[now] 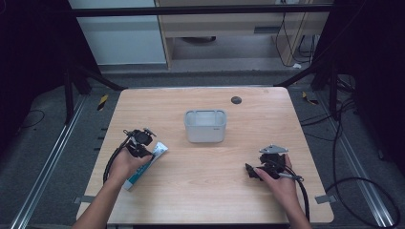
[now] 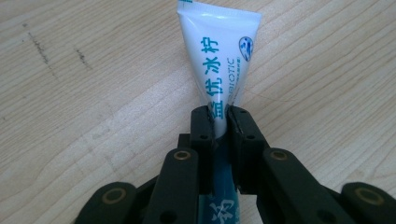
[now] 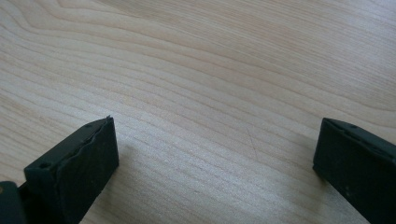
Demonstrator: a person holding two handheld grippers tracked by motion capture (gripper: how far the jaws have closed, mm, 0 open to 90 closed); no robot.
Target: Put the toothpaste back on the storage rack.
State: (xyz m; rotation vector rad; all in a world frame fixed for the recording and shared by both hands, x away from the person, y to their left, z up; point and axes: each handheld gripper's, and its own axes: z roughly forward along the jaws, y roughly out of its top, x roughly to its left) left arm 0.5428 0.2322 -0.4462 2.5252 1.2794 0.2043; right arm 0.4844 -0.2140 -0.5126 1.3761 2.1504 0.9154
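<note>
A white and teal tube (image 1: 145, 164) lies on the left part of the wooden surface (image 1: 205, 191), in front of and to the left of a grey bin (image 1: 205, 125) that stands near the middle. In the high view its long axis runs on a diagonal: the flat crimped end points away from the person and toward the right, toward the bin, and the other end points back to the person's left forearm.

The left gripper (image 2: 221, 122) has its fingers (image 2: 201, 135) clamped on the tube (image 2: 218, 56) across its width. The left gripper view shows blue characters printed along the tube, which the high view does not resolve.

The right gripper (image 3: 215, 158) is low over bare wood at the right, well apart from the tube, with its fingers (image 3: 77, 172) wide apart. In the high view the right hand (image 1: 279, 181) holds it.
</note>
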